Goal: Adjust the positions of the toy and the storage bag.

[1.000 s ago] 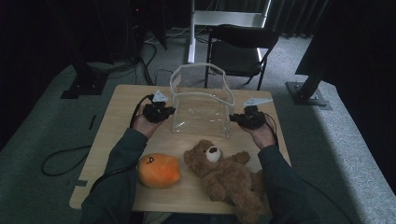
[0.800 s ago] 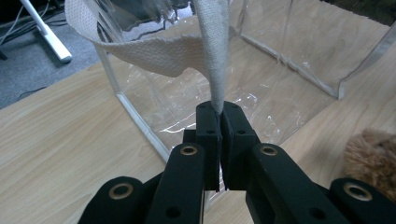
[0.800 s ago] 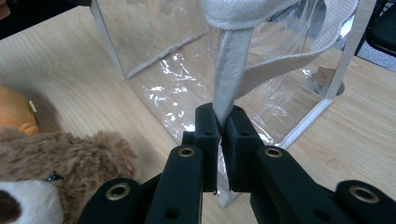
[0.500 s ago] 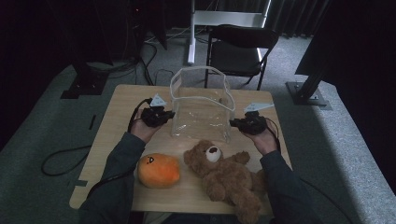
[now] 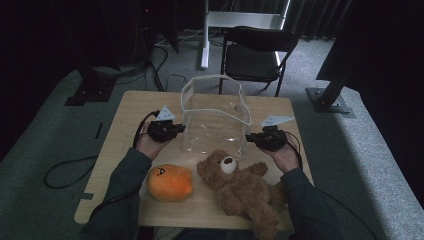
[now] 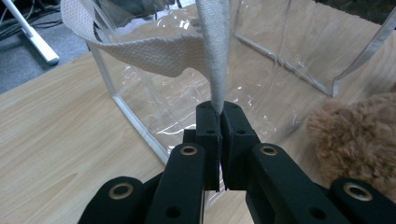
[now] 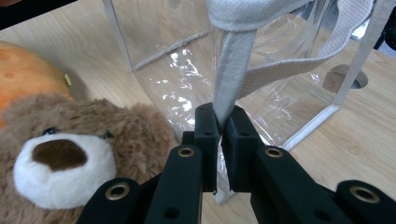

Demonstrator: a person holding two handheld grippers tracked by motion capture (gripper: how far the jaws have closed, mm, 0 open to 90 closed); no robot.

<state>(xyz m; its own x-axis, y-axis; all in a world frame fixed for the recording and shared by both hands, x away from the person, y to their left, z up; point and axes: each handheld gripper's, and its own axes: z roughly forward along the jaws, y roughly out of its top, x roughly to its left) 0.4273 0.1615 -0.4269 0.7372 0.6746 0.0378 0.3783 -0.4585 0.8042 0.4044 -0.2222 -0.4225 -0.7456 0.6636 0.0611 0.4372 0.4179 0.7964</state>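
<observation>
high view: fixed above the near edge, faces forward and down, takes in the whole worktop (image 5: 130, 107) | left gripper view: rides the left hand-held gripper (image 6: 219, 122), close on the clear bag (image 6: 187, 102) | right gripper view: rides the right hand-held gripper (image 7: 223, 123), equally close | shared: clear bag, teddy bear (image 7: 70, 154)

Clear plastic bag (image 5: 215, 117) w/ white webbing straps (image 6: 217, 56) — upright, open, mid-table.

brown teddy bear (image 5: 245, 187) beside orange plush (image 5: 170, 182) on wooden table (image 5: 137, 107); black chair (image 5: 255, 52) behind
</observation>
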